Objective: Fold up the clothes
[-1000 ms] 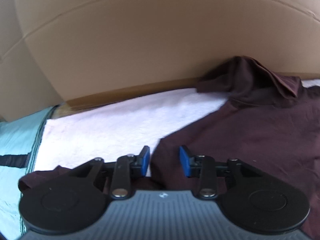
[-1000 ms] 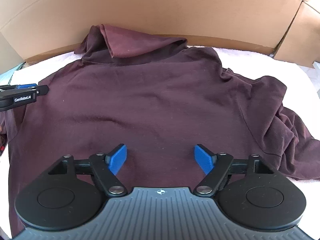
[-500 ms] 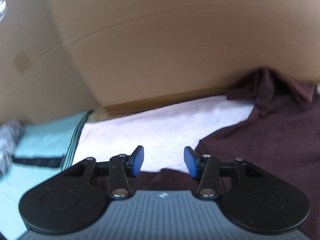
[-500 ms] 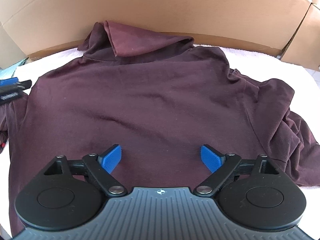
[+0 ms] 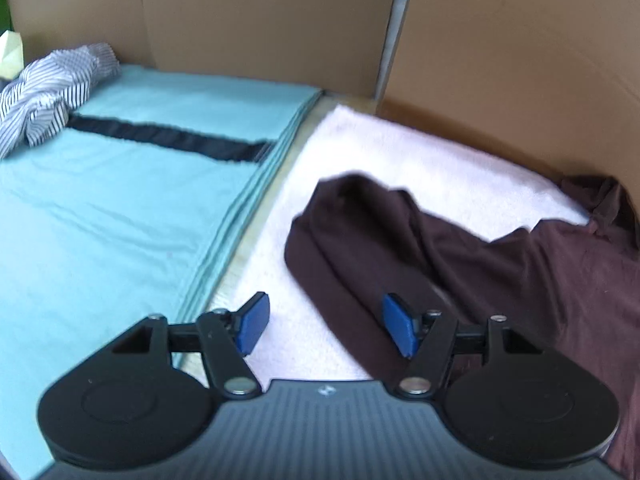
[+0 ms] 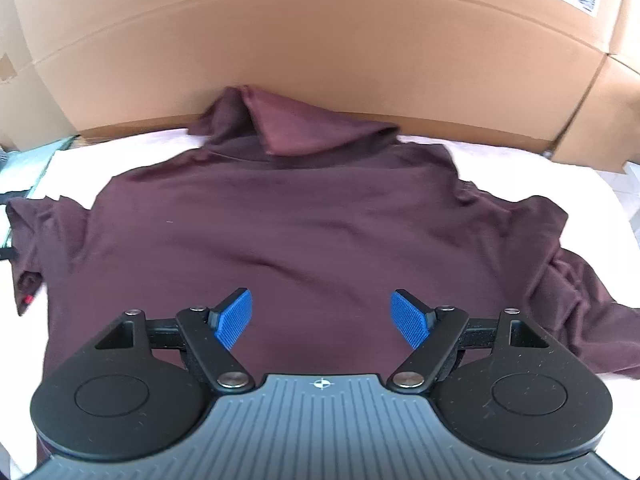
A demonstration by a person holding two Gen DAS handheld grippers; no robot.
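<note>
Garment: maroon hoodie [image 6: 280, 240] lies spread on the white towel [image 5: 420, 160], hood against the cardboard wall [image 6: 320, 40].
Change: left gripper [image 5: 324, 326] has swung out to the hoodie's left sleeve [image 5: 360, 232]; its fingers have just been opening, nothing between them.
Right gripper [image 6: 322, 322]: fingers wide, empty, above the hoodie's lower body.
Meaning: sleeve fold probably comes next.
Beside the towel: teal cloth [image 5: 120, 220], striped shirt [image 5: 48, 88].
</note>
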